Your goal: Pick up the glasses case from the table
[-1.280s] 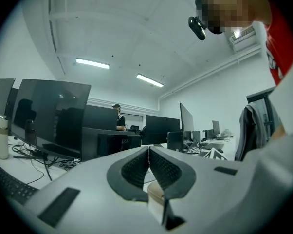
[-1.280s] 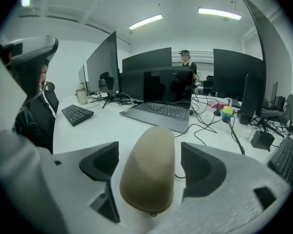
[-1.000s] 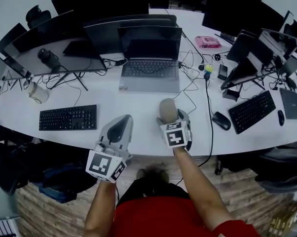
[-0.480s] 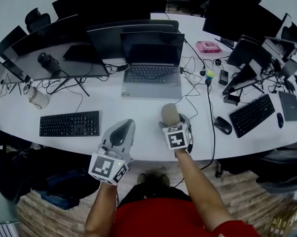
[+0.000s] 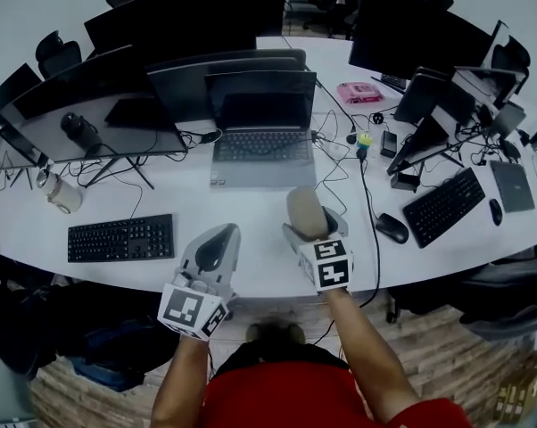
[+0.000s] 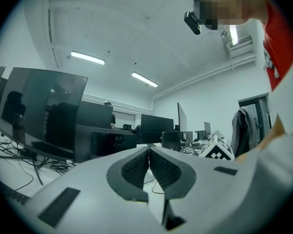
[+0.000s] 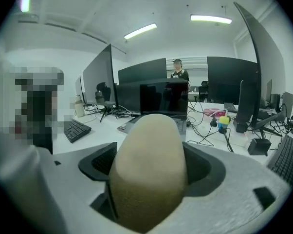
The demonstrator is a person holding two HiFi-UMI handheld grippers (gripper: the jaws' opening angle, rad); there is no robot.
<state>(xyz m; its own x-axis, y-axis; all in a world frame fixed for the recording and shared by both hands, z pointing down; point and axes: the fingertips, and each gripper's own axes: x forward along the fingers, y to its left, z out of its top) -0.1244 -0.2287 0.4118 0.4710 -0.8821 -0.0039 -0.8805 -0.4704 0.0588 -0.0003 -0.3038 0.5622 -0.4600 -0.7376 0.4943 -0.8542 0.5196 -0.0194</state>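
My right gripper (image 5: 309,230) is shut on the beige glasses case (image 5: 304,212), holding it above the white table (image 5: 251,185) near the front edge. In the right gripper view the glasses case (image 7: 149,167) fills the gap between the jaws and sticks out forward, tip up. My left gripper (image 5: 217,250) hovers to the left of it, over the table's front edge, jaws shut with nothing between them. In the left gripper view the pads (image 6: 137,167) meet along a thin line and point at the monitors.
A laptop (image 5: 261,132) stands open just behind the case, with cables (image 5: 340,163) to its right. A black keyboard (image 5: 121,237) lies to the left, a mouse (image 5: 393,228) and a second keyboard (image 5: 442,205) to the right. Monitors (image 5: 99,105) line the back.
The right gripper with the case has shifted slightly and turned a little; the case stays lifted off the table. The left gripper has barely moved.
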